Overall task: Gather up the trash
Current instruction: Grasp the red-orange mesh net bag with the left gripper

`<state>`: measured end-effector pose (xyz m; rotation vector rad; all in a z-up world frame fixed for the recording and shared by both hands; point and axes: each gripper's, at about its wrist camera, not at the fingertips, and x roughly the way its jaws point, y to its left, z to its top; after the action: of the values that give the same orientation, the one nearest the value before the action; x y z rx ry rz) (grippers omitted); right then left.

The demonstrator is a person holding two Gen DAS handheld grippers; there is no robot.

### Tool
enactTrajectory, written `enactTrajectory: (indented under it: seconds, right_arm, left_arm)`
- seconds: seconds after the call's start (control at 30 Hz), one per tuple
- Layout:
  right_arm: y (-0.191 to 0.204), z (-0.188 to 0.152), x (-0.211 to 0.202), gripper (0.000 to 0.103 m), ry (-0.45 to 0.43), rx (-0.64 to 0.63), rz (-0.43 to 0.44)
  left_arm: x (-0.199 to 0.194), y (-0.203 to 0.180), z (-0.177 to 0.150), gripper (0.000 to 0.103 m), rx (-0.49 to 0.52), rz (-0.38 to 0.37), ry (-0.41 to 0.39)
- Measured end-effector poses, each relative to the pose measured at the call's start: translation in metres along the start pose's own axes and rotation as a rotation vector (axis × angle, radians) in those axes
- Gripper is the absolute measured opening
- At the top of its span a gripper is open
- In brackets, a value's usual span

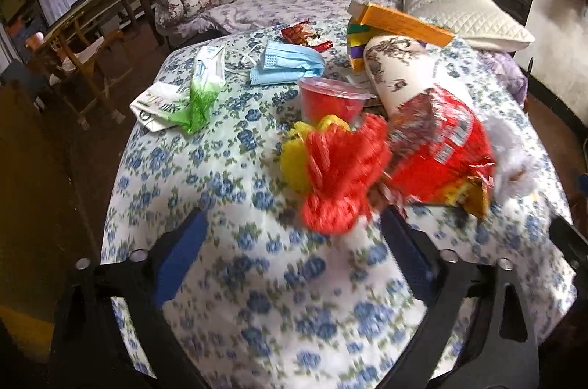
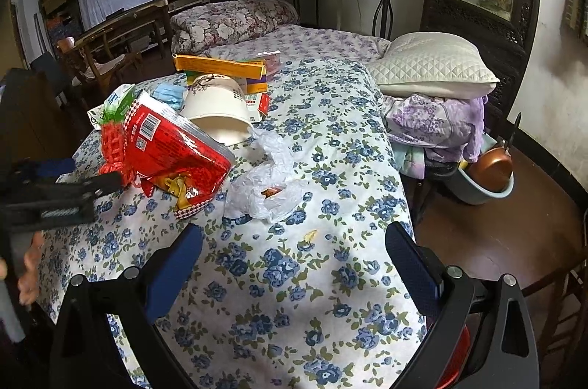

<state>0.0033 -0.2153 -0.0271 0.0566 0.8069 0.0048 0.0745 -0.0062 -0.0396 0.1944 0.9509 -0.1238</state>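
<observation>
My left hand-held gripper [image 1: 290, 238] gapes wide over the bed [image 1: 228, 168], empty. The red net [image 1: 341, 175] lies at one o'clock. The clear cup [image 1: 332, 100] holds something red; no label is readable.

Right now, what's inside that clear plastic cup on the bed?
The clear cup shows something red filling it through its wall, under a closed lid. What the red stuff is cannot be told, and the red mesh in front hides the cup's bottom.

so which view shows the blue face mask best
The left wrist view. There the crumpled light-blue disposable face mask lies in full sight on the floral bedspread, white ear loops showing. In the right wrist view only a small blue corner peeks out behind the red snack packet and tipped white paper bowl.
</observation>
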Motion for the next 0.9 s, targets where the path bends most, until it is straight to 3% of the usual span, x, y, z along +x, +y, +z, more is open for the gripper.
enactTrajectory:
  seconds: [0.13, 0.2, 0.23, 0.5, 0.67, 0.9]
  right_arm:
    - [-0.001, 0.0, 0.002, 0.097, 0.003, 0.004, 0.01]
    - [-0.001, 0.0, 0.004, 0.097, 0.011, -0.004, 0.006]
    - [-0.001, 0.0, 0.006, 0.097, 0.014, -0.01, 0.001]
    - [-0.008, 0.002, 0.015, 0.097, 0.037, 0.012, 0.02]
    - [-0.006, 0.01, 0.028, 0.096, 0.033, -0.015, -0.019]
    - [0.004, 0.017, 0.054, 0.049, 0.103, -0.029, 0.053]
  left_arm:
    - [0.014, -0.004, 0.009, 0.066, 0.008, 0.008, 0.006]
    - [0.015, -0.006, 0.012, 0.051, -0.002, -0.014, 0.0]
    - [0.014, -0.007, 0.012, 0.032, -0.003, -0.04, 0.0]
    - [-0.035, 0.008, -0.01, 0.032, -0.054, -0.209, -0.039]
    - [-0.053, 0.009, -0.019, 0.032, -0.076, -0.233, -0.065]
    - [-0.057, 0.007, -0.024, 0.032, -0.072, -0.26, -0.055]
